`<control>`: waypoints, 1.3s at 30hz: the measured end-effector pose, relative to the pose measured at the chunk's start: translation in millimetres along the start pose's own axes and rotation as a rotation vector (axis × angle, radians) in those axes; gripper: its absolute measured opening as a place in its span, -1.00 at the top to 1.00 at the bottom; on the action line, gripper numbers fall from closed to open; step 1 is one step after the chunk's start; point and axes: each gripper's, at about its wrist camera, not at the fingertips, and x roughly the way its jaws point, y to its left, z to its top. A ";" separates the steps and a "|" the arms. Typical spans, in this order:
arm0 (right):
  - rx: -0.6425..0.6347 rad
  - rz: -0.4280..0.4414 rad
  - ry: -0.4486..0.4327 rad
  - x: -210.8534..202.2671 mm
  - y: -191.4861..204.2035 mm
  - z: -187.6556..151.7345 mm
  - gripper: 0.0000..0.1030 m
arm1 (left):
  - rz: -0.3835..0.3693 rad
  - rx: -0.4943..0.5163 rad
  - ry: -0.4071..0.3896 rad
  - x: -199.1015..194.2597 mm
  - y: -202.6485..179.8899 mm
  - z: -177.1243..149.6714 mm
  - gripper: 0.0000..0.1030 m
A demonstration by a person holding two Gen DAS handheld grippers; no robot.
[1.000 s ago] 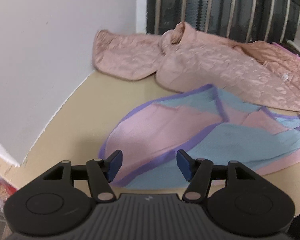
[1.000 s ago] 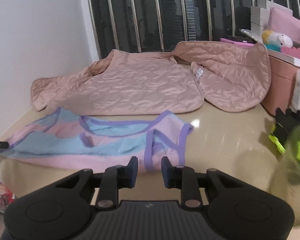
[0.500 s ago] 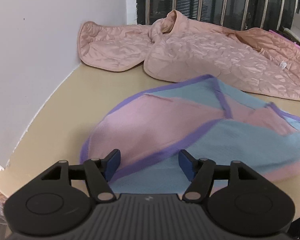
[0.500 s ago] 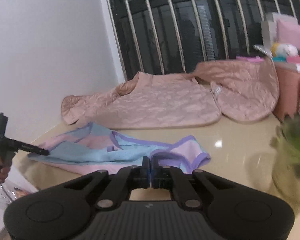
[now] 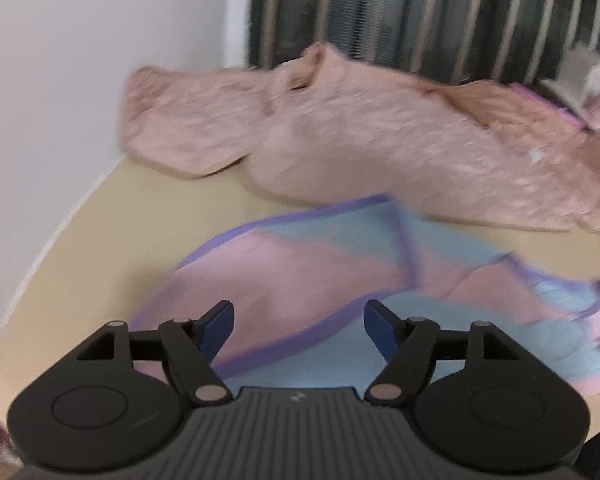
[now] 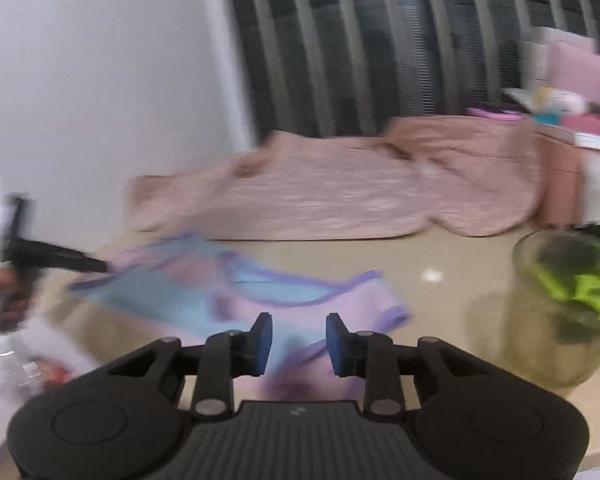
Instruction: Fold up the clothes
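A pink and light-blue top with purple trim [image 5: 324, 280] lies flat on the beige table; it also shows in the right wrist view [image 6: 236, 296]. My left gripper [image 5: 299, 326] is open and empty, hovering over the top's near left edge. My right gripper [image 6: 299, 340] is open and empty, just above the top's right end. The left gripper's black body shows at the far left of the right wrist view [image 6: 48, 258], at the top's far end. Both views are blurred by motion.
A quilted pink jacket [image 5: 380, 136] is spread along the back by the barred window [image 6: 380, 40]. A white wall [image 5: 80, 80] bounds the left. A glass jar with green contents [image 6: 568, 304] stands at the right. Pink boxes [image 6: 580, 92] sit at back right.
My right gripper was shut half a second ago and is now open over the top's right end. My left gripper stayed open and shifted slightly over the top.
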 end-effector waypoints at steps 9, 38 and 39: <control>0.067 -0.053 0.149 36.9 14.7 -14.4 0.45 | -0.061 0.109 0.054 12.5 -21.3 -12.5 -0.44; -0.184 -0.042 0.133 103.3 80.3 0.9 0.77 | -0.200 0.038 0.035 16.3 -24.7 -11.3 -0.13; -0.165 -0.036 0.137 106.1 79.3 0.7 0.78 | -0.210 0.059 0.044 17.3 -29.8 -13.2 0.36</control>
